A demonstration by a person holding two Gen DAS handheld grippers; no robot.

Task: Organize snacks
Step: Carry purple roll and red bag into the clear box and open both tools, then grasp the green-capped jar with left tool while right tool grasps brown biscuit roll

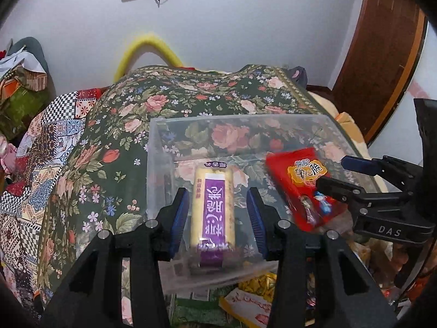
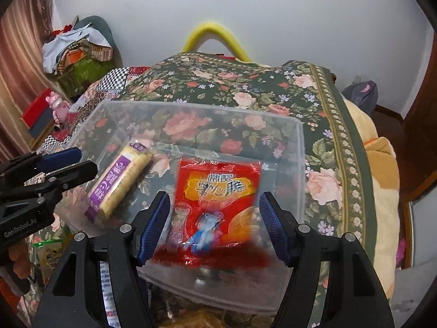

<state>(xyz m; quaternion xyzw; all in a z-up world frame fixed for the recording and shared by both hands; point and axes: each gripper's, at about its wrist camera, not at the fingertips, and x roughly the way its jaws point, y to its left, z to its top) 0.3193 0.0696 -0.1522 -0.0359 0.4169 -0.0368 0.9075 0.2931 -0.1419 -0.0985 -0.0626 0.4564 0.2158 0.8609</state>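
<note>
A clear plastic bin (image 1: 164, 147) (image 2: 300, 164) stands on the floral bedcover. A yellow snack roll with a purple label (image 1: 214, 210) (image 2: 120, 183) lies inside it at the left. My left gripper (image 1: 218, 218) is open just above the roll, a finger on each side, not touching. A red snack packet (image 2: 218, 205) (image 1: 300, 188) is in the bin's right part, blurred with motion. My right gripper (image 2: 215, 227) is open around it with gaps on both sides. The right gripper (image 1: 338, 175) also shows in the left wrist view.
Loose snack packets (image 1: 256, 287) (image 2: 49, 248) lie in front of the bin, near the camera. The floral cover (image 1: 191, 95) spreads behind and left of the bin. Piled boxes and clothes (image 2: 79, 63) stand at the far left, a wooden door (image 1: 382, 54) at right.
</note>
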